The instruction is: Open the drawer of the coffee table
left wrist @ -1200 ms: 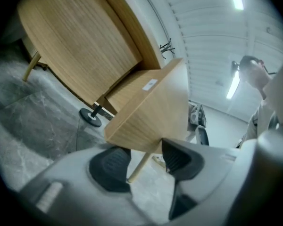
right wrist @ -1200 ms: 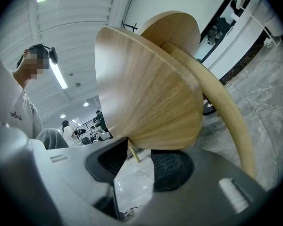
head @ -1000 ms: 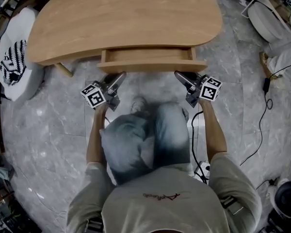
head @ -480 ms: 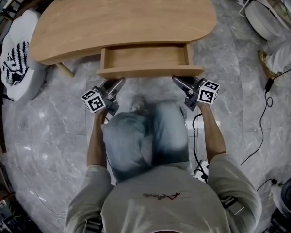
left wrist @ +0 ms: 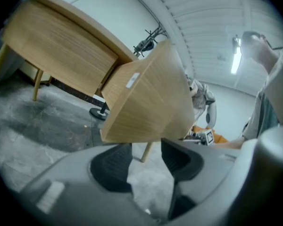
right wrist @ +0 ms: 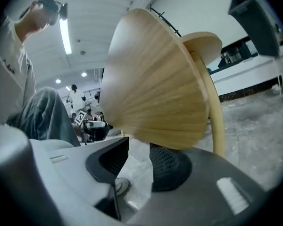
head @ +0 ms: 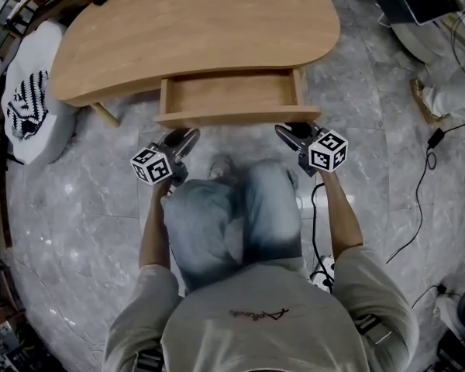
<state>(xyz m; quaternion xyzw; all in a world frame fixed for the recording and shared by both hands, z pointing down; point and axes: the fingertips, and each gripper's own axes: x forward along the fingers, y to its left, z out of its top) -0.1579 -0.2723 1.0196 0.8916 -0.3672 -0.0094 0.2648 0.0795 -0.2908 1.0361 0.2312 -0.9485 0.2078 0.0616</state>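
Head view, left tongs (head: 191, 136), right tongs (head: 282, 131) apart, just narrowing, empty, under drawer front (head: 232, 118).

Grey marbled floor (head: 77, 231), perhaps a white pouf (head: 32, 122) at left, black cables (head: 418, 200) right, ceiling strip light (left wrist: 236, 60)

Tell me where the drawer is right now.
In the head view, the drawer juts open from the coffee table's near edge, at centre, just beyond the person's knees.

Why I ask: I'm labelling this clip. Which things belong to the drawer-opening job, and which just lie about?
Job: coffee table; its drawer, pulled partly out.
Lying about: patterned white cushion; black floor cable.
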